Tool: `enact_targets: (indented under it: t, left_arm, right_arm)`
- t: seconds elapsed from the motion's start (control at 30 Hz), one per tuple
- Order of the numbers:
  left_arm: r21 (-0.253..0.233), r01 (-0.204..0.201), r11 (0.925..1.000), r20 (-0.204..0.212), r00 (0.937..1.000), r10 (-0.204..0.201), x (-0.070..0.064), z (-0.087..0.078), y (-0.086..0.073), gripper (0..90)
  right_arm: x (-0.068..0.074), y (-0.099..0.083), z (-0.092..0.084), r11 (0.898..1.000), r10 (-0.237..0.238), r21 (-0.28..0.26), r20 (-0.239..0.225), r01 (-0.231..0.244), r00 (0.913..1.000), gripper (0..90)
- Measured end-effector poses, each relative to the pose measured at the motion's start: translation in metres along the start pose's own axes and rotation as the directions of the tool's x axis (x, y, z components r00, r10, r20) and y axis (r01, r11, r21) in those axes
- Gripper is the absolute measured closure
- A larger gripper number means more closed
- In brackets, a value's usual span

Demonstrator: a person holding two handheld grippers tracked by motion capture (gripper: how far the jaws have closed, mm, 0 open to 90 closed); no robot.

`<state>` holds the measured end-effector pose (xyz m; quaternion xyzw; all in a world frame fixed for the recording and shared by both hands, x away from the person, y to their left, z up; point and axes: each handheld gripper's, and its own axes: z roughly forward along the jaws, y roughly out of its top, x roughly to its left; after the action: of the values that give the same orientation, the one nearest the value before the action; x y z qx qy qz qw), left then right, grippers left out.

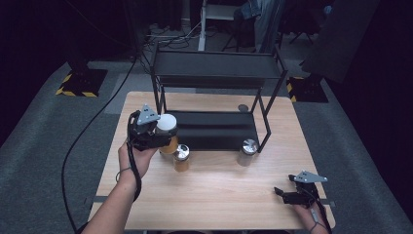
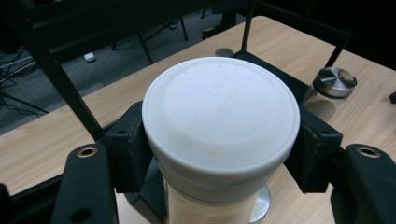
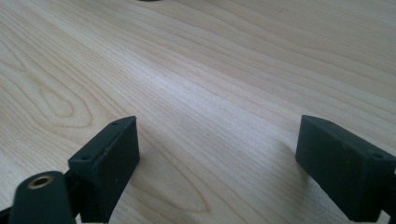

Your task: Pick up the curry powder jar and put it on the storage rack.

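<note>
Wooden table, bearing a black two-tier rack toward its far side. Every place below taken from that rack.

Just off the rack's front left corner: white-lidded jar, lifted clear of the table, amber inside, clamped at the shoulder just under the lid. Touching the front edge of the lower shelf, or nearly: cannot tell. Right beside it, in front of the rack: a small jar with a metal cap and amber contents. At the front right leg: a second metal-capped jar, looking clear.

Likely step: raising the white-lidded jar onto a shelf.

Risks from here, as judgement only:
- Lid or glass knocking the rack's corner post or the top shelf edge on the way in, through too little rise before moving forward.
- Jar tilting or sliding in the grip, since the hold sits high and the weight hangs below.
- Small jar toppled by a swing of the carried one, being so near.

Left tongs: clenched on the white-lidded jar, one jaw on each side. Right tongs: released, jaws well apart, nothing between them, hovering low over bare wood well in front of the rack's right end.
</note>
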<state>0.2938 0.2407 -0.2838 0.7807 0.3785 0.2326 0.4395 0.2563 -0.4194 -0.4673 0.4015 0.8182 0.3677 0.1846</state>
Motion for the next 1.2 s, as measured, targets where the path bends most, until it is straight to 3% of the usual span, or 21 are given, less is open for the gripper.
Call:
enact_targets:
  t: [0.5, 0.7, 0.87, 1.2]
  left_arm:
    - [0.033, 0.016, 0.9993, 0.015, 0.9998, -0.017, 0.008, 0.039, 0.033, 33.7]
    - [0.073, -0.001, 0.9973, -0.010, 0.9999, 0.001, 0.005, 0.059, 0.046, 33.7]
    - [0.078, 0.041, 0.9961, -0.003, 0.9991, -0.041, 0.009, 0.076, 0.045, 33.7]
    - [0.127, 0.044, 0.9909, -0.020, 0.9989, -0.042, 0.009, 0.107, 0.047, 33.7]
  right_arm:
    - [0.001, 0.000, 0.000, 1.000, 0.003, 0.001, 0.003, -0.003, 1.0000, 13.6]
    - [0.001, 0.000, 0.000, 1.000, 0.002, 0.001, 0.003, -0.002, 1.0000, 13.6]
    - [0.001, 0.000, 0.000, 1.000, 0.002, 0.001, 0.003, -0.002, 1.0000, 13.5]
    - [0.001, 0.000, 0.000, 1.000, -0.005, 0.001, -0.003, 0.005, 1.0000, 13.5]
